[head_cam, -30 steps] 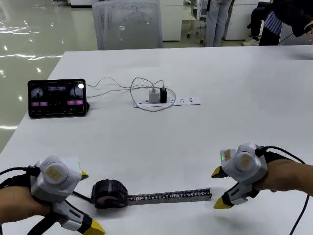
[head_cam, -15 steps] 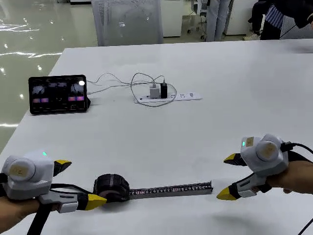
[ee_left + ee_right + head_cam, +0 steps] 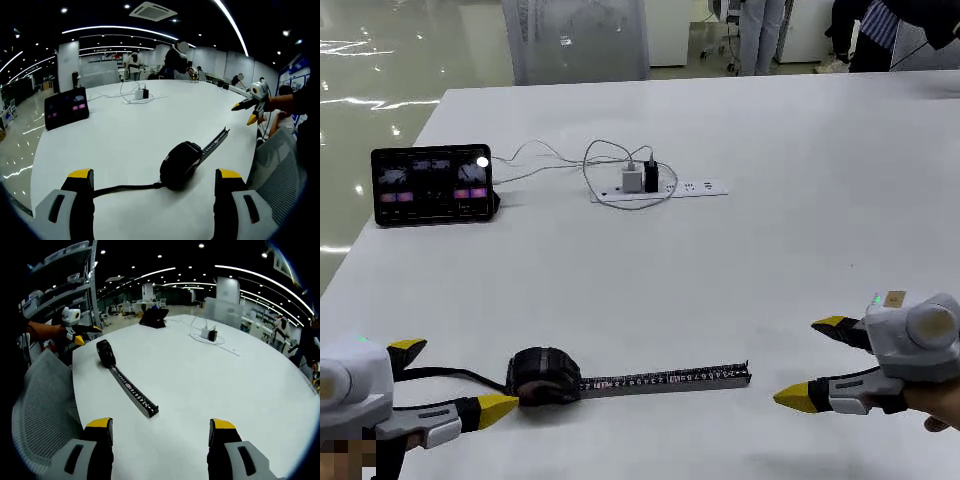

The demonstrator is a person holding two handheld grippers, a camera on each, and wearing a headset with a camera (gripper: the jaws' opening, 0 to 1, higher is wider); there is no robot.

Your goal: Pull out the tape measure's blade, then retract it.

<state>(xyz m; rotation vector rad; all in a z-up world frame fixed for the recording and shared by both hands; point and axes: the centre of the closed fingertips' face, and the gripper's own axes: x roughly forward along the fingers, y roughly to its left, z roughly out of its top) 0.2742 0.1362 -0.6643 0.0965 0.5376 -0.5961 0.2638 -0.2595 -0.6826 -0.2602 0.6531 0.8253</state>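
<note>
Right, my left gripper [image 3: 455,375] is spread wide and empty, just beside the tape measure [image 3: 544,376] on the white table [image 3: 770,250]. Its blade [image 3: 665,378] lies extended toward my right gripper [image 3: 807,360], likewise spread and empty, clear of the tip.

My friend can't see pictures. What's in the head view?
A black tape measure lies on a white table, its blade pulled out to the right. An open left gripper is by its case, an open right gripper past the blade's tip. Behind sit a tablet and power strip.
</note>
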